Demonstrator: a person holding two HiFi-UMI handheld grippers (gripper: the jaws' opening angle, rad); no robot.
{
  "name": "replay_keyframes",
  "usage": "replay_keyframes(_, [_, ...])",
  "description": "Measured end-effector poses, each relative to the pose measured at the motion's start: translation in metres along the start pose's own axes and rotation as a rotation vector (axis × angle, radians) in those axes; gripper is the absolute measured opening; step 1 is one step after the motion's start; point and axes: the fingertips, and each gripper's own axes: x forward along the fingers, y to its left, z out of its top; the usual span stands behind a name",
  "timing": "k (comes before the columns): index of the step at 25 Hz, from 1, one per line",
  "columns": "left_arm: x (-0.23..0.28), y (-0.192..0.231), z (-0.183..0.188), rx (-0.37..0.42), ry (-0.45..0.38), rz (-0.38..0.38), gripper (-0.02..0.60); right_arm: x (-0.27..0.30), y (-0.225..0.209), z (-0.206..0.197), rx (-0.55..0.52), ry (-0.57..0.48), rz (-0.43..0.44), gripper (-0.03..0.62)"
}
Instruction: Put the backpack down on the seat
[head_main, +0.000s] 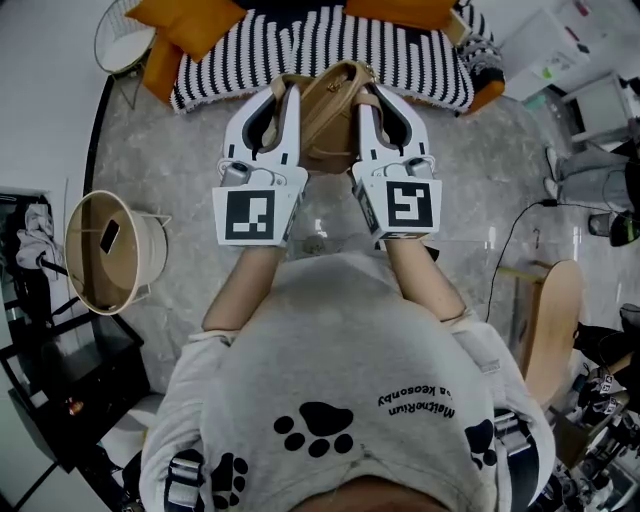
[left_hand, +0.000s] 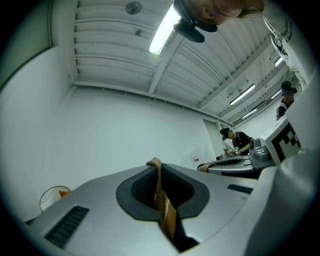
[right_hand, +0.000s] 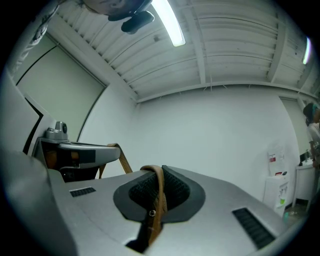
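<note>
The left gripper (head_main: 283, 96) has its jaws pressed together on a thin tan strap (left_hand: 161, 200). The strap stands on edge between the dark ribbed pads and loops over their top. The right gripper (head_main: 373, 100), close beside it, is clamped the same way on a second tan strap (right_hand: 158, 192); a small metal rivet shows on that one.

Between the two grippers and a little beyond their tips hangs the backpack (head_main: 327, 115). It is a small bag in tan, leather-like material with a rounded top and a bit of gold-coloured hardware at its crown. It is held up by its two straps and lies on nothing.

Just past the tips is the seat (head_main: 300, 45), covered in black and white stripes, with orange cushions (head_main: 185, 20) on it to the left.

Each gripper carries a cube with a black and white square marker, facing up. Behind the grippers, the person's grey shirt (head_main: 340, 370) bears black paw prints and a line of dark lettering, upside down and too unclear to read properly.
</note>
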Motion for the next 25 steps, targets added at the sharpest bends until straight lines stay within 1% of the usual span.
replay_keyframes(5, [0.001,0.008,-0.013,-0.010,0.048,-0.007,0.025,0.010,0.004,-0.008,-0.001,0.017,0.000,0.032])
replay_keyframes(9, [0.009,0.016,-0.019,-0.025,0.043,0.000,0.025,0.024,0.004,-0.016,0.017,0.024,0.010,0.032])
replay_keyframes(12, [0.016,0.026,-0.030,-0.009,0.079,0.004,0.025,0.040,0.005,-0.022,0.027,0.030,0.024,0.032])
replay_keyframes(15, [0.029,0.044,-0.031,-0.016,0.049,0.030,0.025,0.063,0.006,-0.031,0.027,0.033,0.044,0.032])
replay_keyframes(18, [0.047,0.067,-0.036,-0.022,0.037,0.055,0.025,0.092,0.008,-0.040,0.027,0.041,0.067,0.032])
replay_keyframes(23, [0.094,0.102,-0.042,-0.022,0.010,0.098,0.025,0.154,-0.005,-0.046,0.029,0.032,0.108,0.032])
replay_keyframes(25, [0.113,0.115,-0.046,-0.015,0.020,0.113,0.025,0.179,-0.011,-0.046,0.027,0.031,0.127,0.032])
